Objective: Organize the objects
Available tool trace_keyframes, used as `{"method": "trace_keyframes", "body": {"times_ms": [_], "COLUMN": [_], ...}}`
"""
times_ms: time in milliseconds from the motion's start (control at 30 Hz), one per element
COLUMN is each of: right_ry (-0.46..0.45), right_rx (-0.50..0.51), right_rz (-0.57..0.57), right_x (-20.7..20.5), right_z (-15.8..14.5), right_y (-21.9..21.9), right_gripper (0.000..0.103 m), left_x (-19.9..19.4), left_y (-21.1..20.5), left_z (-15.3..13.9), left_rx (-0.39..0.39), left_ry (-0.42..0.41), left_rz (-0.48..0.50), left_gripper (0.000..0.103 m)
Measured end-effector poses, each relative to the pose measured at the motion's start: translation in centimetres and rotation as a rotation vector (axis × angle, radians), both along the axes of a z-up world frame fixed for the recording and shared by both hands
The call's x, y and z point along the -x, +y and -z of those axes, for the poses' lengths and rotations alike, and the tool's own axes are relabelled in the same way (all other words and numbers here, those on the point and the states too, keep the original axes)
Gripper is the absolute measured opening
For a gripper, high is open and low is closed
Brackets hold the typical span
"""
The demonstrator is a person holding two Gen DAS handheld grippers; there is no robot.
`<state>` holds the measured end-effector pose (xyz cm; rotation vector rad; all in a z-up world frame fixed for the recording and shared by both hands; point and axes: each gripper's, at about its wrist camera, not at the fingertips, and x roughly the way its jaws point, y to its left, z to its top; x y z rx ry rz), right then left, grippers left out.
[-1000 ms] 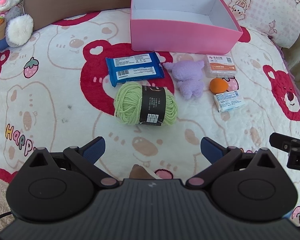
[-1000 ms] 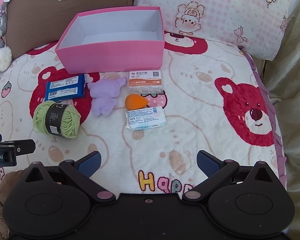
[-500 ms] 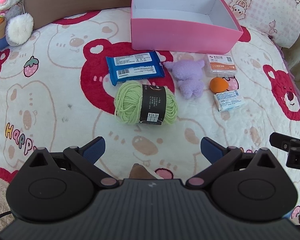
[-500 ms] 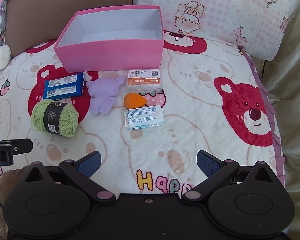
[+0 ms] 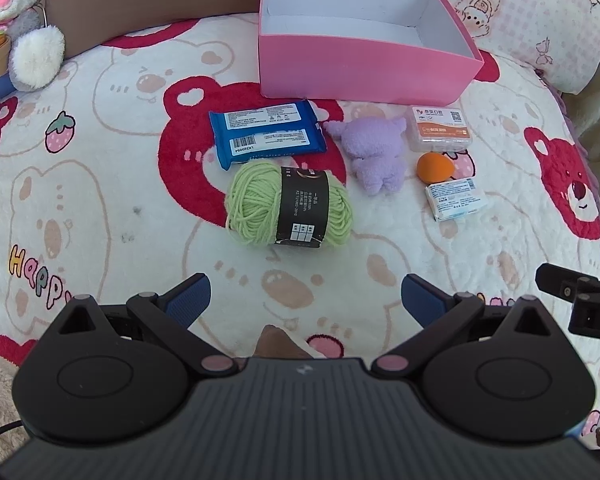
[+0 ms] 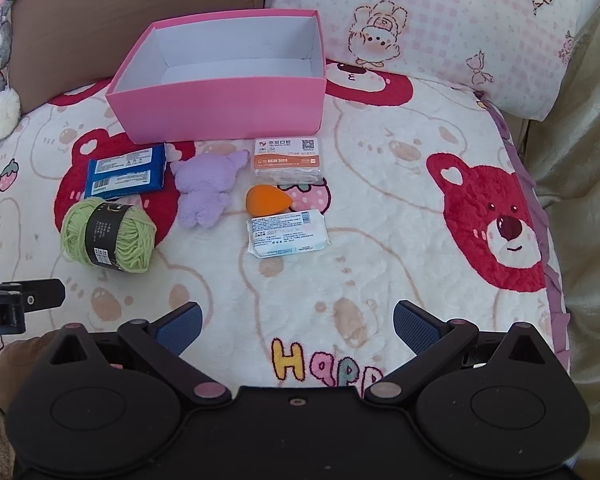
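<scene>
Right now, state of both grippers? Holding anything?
Left gripper: open, empty, hovering short of the green yarn ball.
Right gripper: open, empty, hovering over the blanket.

We see the box (image 5: 364, 68) at the back of the blanket (image 5: 100, 208); just in front of it, left to right: wrapper pack (image 5: 266, 134), plush toy (image 5: 374, 154), card case (image 5: 440, 128). Yarn ball (image 5: 288, 210) lies nearer us, touching the wrapper pack; sponge (image 5: 434, 168) sits between the card case and the tissue pack (image 5: 456, 199); stuffed rabbit (image 5: 14, 28) far left.

Green yarn ball (image 5: 287, 205) lies before the seemingly empty pink box (image 5: 360, 68).
</scene>
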<state>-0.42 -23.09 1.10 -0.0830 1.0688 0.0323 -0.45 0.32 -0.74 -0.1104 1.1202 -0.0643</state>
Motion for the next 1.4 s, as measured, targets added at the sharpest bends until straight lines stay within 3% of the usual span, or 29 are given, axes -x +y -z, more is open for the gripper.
{"method": "trace_keyframes", "body": {"times_ms": [300, 533, 633, 800, 933, 1033, 1167, 1400], "right_ry": [-0.040, -0.023, -0.019, -0.011, -0.077, -0.123, -0.173, -0.181], "right_rx": [0.012, -0.016, -0.015, -0.089, -0.113, -0.101, -0.114, -0.101], "right_rz": [-0.057, -0.158, -0.201, -0.286, -0.404, -0.490, -0.571, -0.653], "right_x": [0.3, 0.6, 0.7, 0.0, -0.5, -0.9, -1.9, -3.2], "right_z": [-1.5, -3.8, -4.5, -5.6, -6.1, -5.4, -3.5, 0.9], "right_y": [0.8, 1.6, 2.2, 3.2, 5.4, 7.4, 9.7, 12.3], "right_gripper": [0.103, 0.103, 0.103, 0.103, 0.103, 0.103, 0.103, 0.103], "left_x": [-0.6, -1.1, -1.4, -2.6, -4.0, -5.3, -6.9, -8.8], "left_y": [0.4, 2.6, 3.7, 6.2, 7.3, 7.6, 7.5, 7.3], "left_z": [-2.8, -5.5, -6.4, -7.2, -6.9, -6.0, -4.3, -0.6], "left_rx": [0.002, 0.085, 0.069, 0.070, 0.037, 0.054, 0.093, 0.114], "left_ry": [-0.019, -0.030, -0.055, -0.088, -0.102, -0.089, -0.066, -0.049], "left_rz": [0.013, 0.056, 0.058, 0.070, 0.100, 0.119, 0.120, 0.110], "left_gripper": [0.103, 0.103, 0.103, 0.103, 0.103, 0.103, 0.102, 0.101]}}
